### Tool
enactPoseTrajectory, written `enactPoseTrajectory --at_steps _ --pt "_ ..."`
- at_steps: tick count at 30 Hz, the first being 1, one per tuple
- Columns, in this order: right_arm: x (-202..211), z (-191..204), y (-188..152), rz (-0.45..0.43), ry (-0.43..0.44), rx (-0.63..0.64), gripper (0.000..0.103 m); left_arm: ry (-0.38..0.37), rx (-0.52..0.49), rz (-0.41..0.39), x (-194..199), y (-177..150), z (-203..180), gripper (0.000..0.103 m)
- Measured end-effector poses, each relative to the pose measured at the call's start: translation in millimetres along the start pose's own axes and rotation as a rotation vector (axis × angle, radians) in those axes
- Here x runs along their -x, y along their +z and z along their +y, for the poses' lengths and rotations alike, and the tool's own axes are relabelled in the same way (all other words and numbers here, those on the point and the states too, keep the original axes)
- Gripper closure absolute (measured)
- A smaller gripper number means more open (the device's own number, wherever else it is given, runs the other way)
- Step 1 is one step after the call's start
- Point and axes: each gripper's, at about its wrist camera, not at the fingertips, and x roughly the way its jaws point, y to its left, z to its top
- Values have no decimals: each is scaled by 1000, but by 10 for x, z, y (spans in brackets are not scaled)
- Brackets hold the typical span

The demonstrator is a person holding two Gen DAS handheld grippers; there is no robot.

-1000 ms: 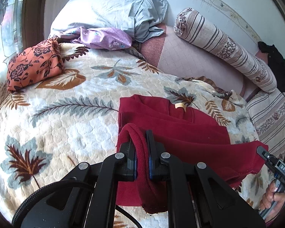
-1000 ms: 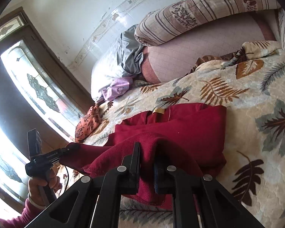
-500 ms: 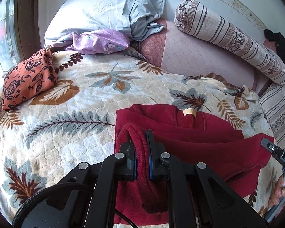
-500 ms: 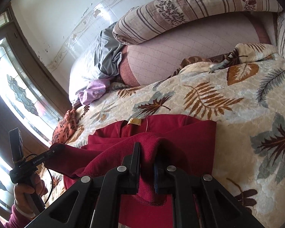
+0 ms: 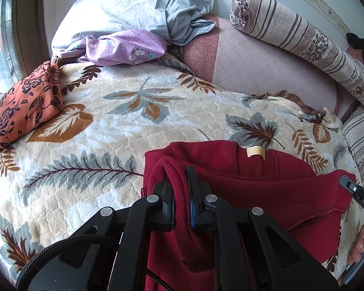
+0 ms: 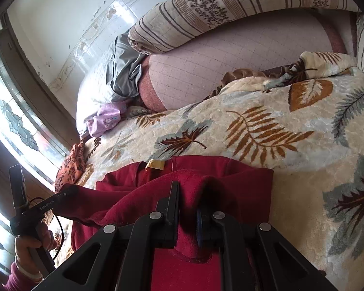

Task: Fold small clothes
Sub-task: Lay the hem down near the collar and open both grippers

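A leaf-patterned blanket is covering the bed, an orange floral cloth lying at its edge, a purple cloth resting against a pale pillow, a striped bolster lying near the wall.

Bed: leaf-patterned blanket covers it.
On blanket: red garment, orange floral cloth.
Far end: purple cloth, grey pillow, striped bolster.
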Motion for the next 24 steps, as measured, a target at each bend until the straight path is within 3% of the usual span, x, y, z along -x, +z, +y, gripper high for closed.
enactPoseTrajectory --at_steps 17,21,24 --pt "-614 -379 138 70 -29 -83 94 62 7 61 -564 29 35 96" --pt "-724 -454 137 93 -23 -115 94 36 25 78 -632 38 71 96" --pt "-736 -488 156 100 -7 -141 94 -23 66 73 -571 54 150 94"
